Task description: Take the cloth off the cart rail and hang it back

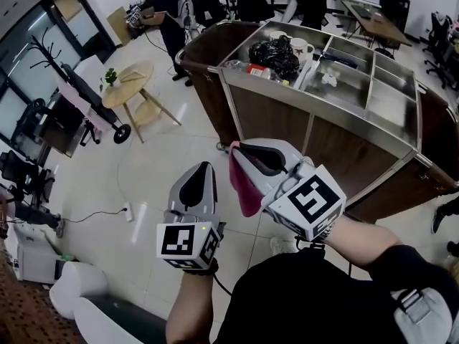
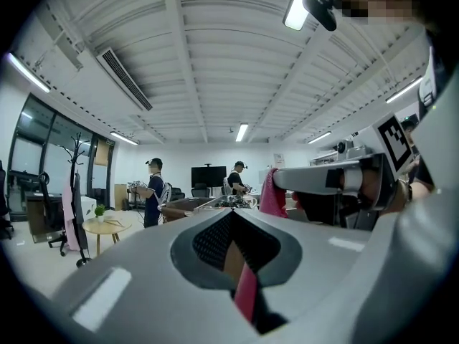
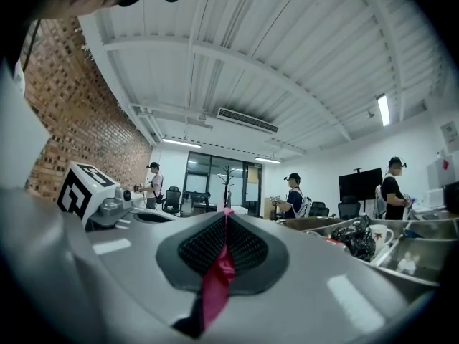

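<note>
Looks about half done. Holds the pink cloth (image 1: 244,185) up in the air, off the cart rail (image 1: 323,117) and not touching the cart (image 1: 269,120) at all. Pinches the top end in the right gripper (image 1: 238,147), squeezed tight on a thin fold of pink that runs down the middle of the pads in the right gripper view. Lets the rest hang down loose between the two grippers. Seems to nip another bit of the cloth in the left gripper (image 1: 206,166) too, closed on a small pink strip low down in the left gripper view, though hard to be sure of that from the head view. Stands near the long front side of the cart, with the shiny top bar, most likely the rail, just ahead and to the right. Shows no cloth on that bar. Leaves the second half to do: carry the cloth over to the rail, lay it across so that a part hangs down on each side, then let go with both grippers. Calls for care not to drop it on the floor (image 1: 143,178), and not to catch it on the black bag (image 1: 276,52) or the cup (image 1: 297,47) in the top trays.
</note>
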`<state>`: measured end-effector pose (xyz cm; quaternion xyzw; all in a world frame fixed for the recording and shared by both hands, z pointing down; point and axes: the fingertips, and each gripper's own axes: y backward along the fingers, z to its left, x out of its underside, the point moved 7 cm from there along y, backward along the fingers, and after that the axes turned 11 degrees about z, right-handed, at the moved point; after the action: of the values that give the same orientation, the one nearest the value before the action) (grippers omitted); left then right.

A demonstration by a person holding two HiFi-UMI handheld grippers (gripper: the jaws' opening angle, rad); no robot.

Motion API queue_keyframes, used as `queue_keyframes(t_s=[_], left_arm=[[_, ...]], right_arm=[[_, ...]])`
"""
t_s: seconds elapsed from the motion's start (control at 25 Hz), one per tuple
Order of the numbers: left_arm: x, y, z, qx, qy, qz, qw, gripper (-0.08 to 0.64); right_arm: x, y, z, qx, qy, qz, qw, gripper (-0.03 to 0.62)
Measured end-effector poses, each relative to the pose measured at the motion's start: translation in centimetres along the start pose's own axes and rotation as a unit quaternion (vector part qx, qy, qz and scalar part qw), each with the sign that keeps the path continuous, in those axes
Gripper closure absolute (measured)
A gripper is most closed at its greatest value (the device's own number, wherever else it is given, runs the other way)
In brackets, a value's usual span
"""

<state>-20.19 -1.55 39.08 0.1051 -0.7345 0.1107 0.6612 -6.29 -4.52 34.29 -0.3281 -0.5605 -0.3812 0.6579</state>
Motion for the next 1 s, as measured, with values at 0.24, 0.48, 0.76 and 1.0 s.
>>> queue_keyframes(t_s=[0.24, 0.48, 0.76, 1.0], left_arm=[[1.9, -5.9, 2.4, -0.015, -0.004, 0.012, 0.9998, 0.557], [3.4, -9.4, 4.9, -0.024, -0.003, 0.018, 0.9995, 0.557], [4.4, -11.9, 8.9, -0.018, 0.002, 0.016, 0.9997, 0.557], [4.0, -13.1, 13.6, 0.003, 0.002, 0.01, 0.9999, 0.557]], right_arm=[[2.6, -3.5, -3.7, -0.033, -0.051, 0.028, 0.998, 0.588], [4.2, -6.6, -6.5, -0.037, -0.054, 0.026, 0.997, 0.588], [5.3, -11.2, -8.5, -0.025, -0.013, 0.012, 1.0, 0.588], [4.1, -15.6, -8.5, 0.004, 0.005, 0.009, 1.0, 0.588]])
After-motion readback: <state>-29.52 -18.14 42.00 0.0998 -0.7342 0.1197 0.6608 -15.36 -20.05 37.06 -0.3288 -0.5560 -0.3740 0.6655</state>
